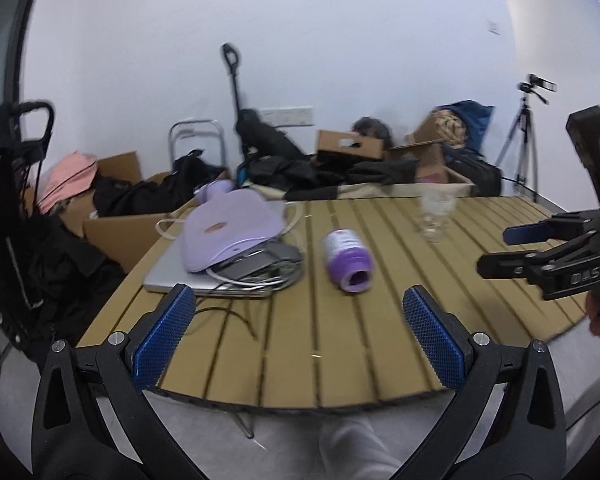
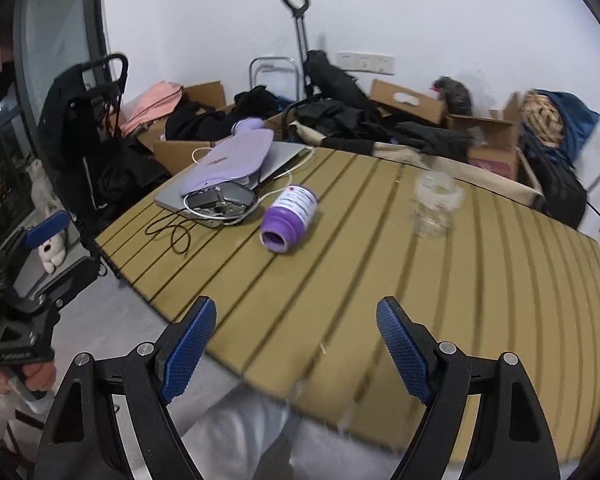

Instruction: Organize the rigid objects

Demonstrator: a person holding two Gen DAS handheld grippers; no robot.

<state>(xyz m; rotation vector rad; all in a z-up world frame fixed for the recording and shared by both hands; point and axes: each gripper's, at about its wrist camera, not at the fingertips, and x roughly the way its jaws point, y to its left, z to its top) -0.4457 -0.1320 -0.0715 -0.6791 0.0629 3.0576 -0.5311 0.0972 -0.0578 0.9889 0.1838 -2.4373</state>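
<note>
One purple bottle (image 1: 347, 260) and one clear glass (image 1: 435, 216) occupy the slatted table (image 1: 380, 340). The bottle lies on its side near the table centre, white label uppermost, open purple neck facing the near edge. The glass stands upright, farther right, well apart from the bottle. One laptop (image 1: 168, 276) at far left carries one lilac pouch (image 1: 232, 232) and cables. Left gripper (image 1: 300, 336) and right gripper (image 2: 296, 350): each wide open, empty, above the near edge.
</note>
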